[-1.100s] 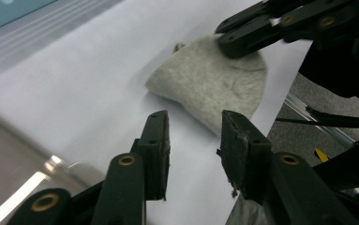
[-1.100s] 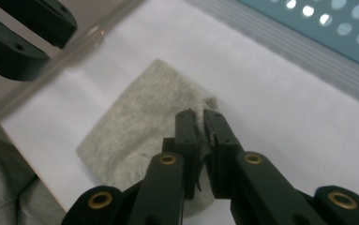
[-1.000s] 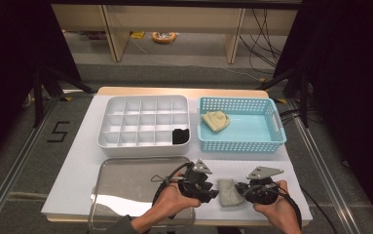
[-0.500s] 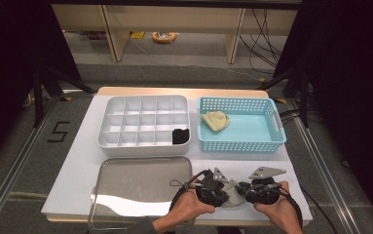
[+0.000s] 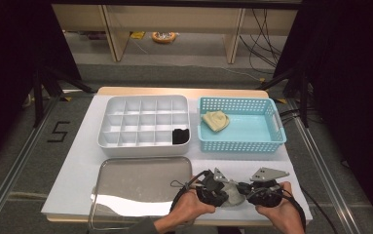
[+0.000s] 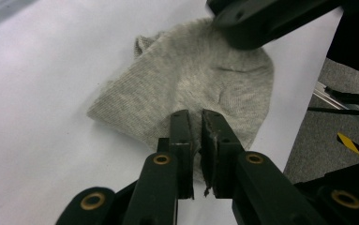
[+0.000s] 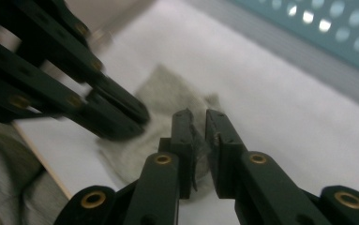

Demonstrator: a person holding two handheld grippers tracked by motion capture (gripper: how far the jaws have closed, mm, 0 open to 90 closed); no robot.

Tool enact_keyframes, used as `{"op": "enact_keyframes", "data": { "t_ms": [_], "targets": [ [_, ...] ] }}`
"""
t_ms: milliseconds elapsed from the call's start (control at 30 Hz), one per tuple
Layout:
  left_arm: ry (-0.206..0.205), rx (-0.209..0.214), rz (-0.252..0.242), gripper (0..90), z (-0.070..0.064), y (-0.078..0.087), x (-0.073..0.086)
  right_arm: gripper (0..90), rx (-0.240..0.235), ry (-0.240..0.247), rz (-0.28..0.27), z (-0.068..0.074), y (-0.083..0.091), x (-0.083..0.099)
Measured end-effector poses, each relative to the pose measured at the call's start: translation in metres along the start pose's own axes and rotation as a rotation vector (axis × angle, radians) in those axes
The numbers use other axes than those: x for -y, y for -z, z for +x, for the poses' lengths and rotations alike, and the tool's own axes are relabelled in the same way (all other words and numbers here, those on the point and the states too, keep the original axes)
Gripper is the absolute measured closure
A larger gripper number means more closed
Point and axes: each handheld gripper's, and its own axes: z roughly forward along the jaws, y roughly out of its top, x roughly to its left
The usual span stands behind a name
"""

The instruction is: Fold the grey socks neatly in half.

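A grey knitted cloth (image 5: 233, 194) lies on the white table near its front edge, between my two hands. In the left gripper view the cloth (image 6: 191, 79) spreads flat, and my left gripper (image 6: 197, 123) has its jaws pinched together on its near edge. The right gripper's black jaw (image 6: 261, 23) rests on the cloth's far side. In the right gripper view my right gripper (image 7: 198, 123) is shut on the cloth (image 7: 168, 93), with the left gripper's jaws (image 7: 116, 110) just beyond. In the high view the left gripper (image 5: 224, 194) and right gripper (image 5: 243, 192) meet over the cloth.
A white compartment tray (image 5: 145, 100) at the back left holds a black item (image 5: 180, 135) in its front right cell. The blue basket (image 5: 271, 139) to its right holds a beige item (image 5: 215, 120). A metal tray (image 5: 140, 190) lies front left. The table's front edge is close.
My left gripper has moved right from above the metal tray's corner to the grey cloth and now meets the right gripper there. The right gripper has stayed at the cloth.
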Motion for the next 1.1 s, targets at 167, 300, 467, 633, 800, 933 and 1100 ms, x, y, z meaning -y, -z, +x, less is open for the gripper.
{"op": "enact_keyframes", "data": {
  "t_ms": [167, 300, 467, 633, 800, 933, 1100],
  "targets": [
    [-0.014, -0.002, -0.027, 80.9, 0.001, 0.007, -0.005, 82.3, -0.008, -0.03, 0.048, -0.006, -0.015, 0.01],
    [-0.015, -0.056, -0.1, 79.7, 0.006, 0.012, -0.018, 81.3, -0.005, -0.034, 0.034, -0.007, -0.015, 0.01],
    [-0.014, -0.084, -0.02, 79.8, 0.019, -0.002, -0.016, 81.0, -0.015, -0.034, 0.048, -0.008, -0.015, 0.009],
    [0.029, -0.082, -0.069, 78.2, 0.019, 0.002, -0.014, 80.4, -0.014, -0.041, 0.028, -0.008, -0.017, 0.011],
    [0.069, -0.069, -0.093, 68.4, 0.02, 0.022, -0.006, 78.1, -0.012, -0.031, 0.022, -0.009, -0.017, 0.011],
    [0.157, -0.015, -0.093, 55.5, 0.02, 0.027, 0.004, 77.1, -0.018, -0.05, 0.023, -0.008, -0.016, 0.01],
    [0.253, 0.062, -0.084, 49.4, 0.018, 0.012, 0.012, 76.4, -0.02, -0.051, 0.024, -0.007, -0.016, 0.01]
  ]
}}
